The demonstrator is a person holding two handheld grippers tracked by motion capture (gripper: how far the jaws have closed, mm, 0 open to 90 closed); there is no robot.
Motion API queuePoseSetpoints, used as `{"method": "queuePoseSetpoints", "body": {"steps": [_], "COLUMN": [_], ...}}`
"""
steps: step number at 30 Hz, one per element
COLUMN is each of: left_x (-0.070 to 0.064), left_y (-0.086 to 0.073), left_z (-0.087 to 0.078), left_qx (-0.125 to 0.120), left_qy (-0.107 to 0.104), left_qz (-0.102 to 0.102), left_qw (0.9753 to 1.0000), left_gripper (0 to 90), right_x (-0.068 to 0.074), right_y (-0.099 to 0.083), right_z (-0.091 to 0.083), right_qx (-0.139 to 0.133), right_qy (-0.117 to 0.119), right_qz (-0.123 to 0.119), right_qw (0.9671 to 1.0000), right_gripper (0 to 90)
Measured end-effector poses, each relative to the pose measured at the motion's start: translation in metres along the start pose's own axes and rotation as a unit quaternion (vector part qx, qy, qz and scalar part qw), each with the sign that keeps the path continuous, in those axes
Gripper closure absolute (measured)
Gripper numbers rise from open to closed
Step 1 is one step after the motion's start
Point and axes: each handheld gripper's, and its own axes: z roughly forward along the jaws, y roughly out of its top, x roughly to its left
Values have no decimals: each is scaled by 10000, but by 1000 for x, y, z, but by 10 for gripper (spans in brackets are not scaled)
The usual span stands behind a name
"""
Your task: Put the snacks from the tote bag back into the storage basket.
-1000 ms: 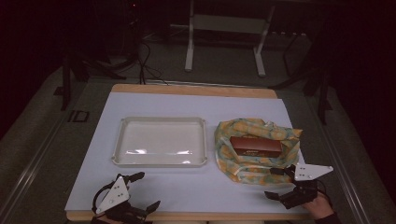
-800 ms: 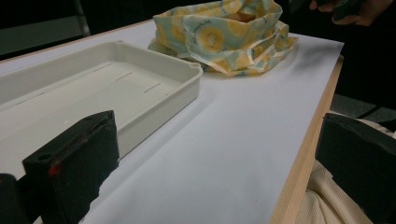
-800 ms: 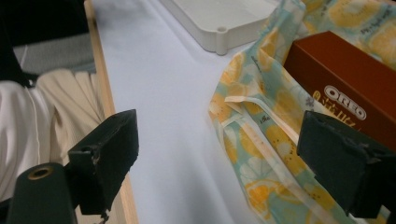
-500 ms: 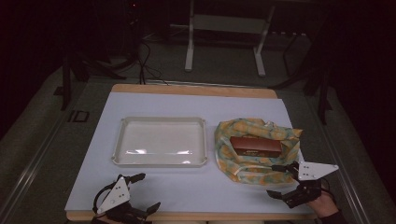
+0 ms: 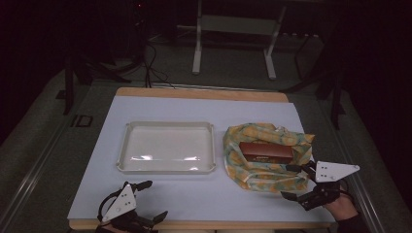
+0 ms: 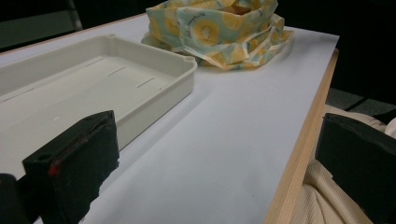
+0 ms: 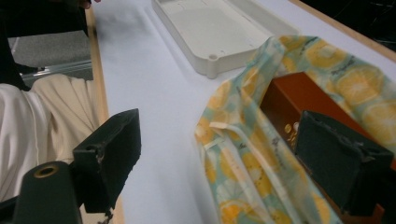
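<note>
A brown box point(image 5: 266, 151) lies in the middle of a yellow and pale green patterned cloth point(image 5: 252, 170) at the right of the white table. In the right gripper view the box point(image 7: 299, 100) shows between folds of the cloth point(image 7: 243, 154). My right gripper point(image 5: 295, 181) stands open at the cloth's near right edge, with nothing held. My left gripper point(image 5: 149, 199) stands open at the table's front left edge, near the white tray point(image 5: 166, 167). Its jaws are wide apart and empty.
The shallow white tray point(image 6: 154, 81) holds nothing and sits left of the cloth point(image 6: 219, 32). The wooden table edge point(image 6: 299, 149) runs along the front, with a cream sleeve point(image 6: 327, 196) below it. Dark stands and cables lie on the floor beyond the table.
My right gripper has shifted slightly at the cloth's near right corner. The left gripper has stayed put.
</note>
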Motion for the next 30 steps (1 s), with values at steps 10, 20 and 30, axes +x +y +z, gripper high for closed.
{"method": "queuePoseSetpoints", "body": {"steps": [10,20,30], "left_x": [-1,-1,-1], "left_y": [0,-1,-1], "left_z": [0,1,2], "left_qx": [-36,28,62], "left_qy": [-74,-108,-108], "left_qz": [29,35,19], "left_qw": [10000,9999,9999], "left_gripper": [0,0,0], "right_x": [-10,-25,-44], "right_y": [17,38,55], "right_z": [-6,-20,-26], "right_qx": [-190,-525,-388], "right_qy": [14,-404,-551], "right_qz": [97,211,-90], "right_qw": [9998,9976,9977], "right_gripper": [145,131,133]}}
